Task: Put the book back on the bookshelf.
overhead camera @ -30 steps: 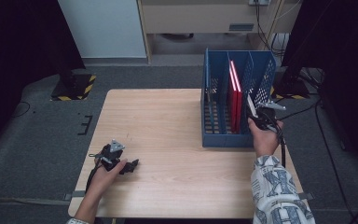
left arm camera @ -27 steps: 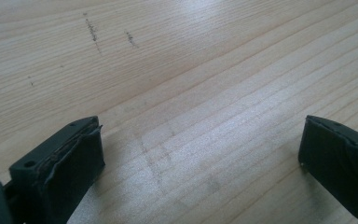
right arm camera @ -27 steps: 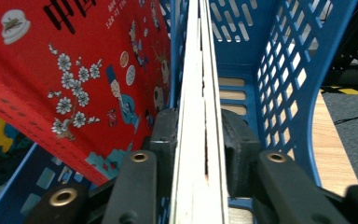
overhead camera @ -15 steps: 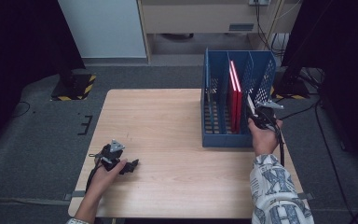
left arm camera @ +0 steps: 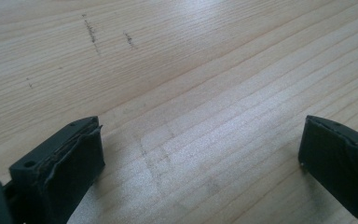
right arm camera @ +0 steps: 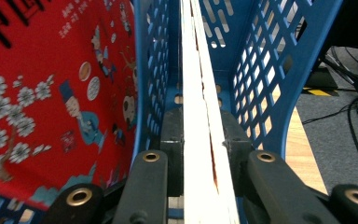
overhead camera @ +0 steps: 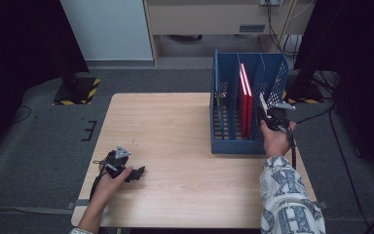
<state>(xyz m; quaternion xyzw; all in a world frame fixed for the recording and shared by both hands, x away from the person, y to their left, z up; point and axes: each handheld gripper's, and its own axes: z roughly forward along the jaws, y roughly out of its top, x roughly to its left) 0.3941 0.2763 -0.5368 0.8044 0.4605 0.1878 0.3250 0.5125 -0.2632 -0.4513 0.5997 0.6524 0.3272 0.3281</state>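
Blue rack at 2 o'clock: nothing has shifted, right gripper stays clamped on white-edged book mid-insertion, left gripper idle, jaws apart.

Rack on table, far right of me; books upright inside; my left gripper near-left on tabletop.

Pale matt wooden table with fine grain; blue perforated plastic rack; glossy red printed paper book cover; matt black gripper pads
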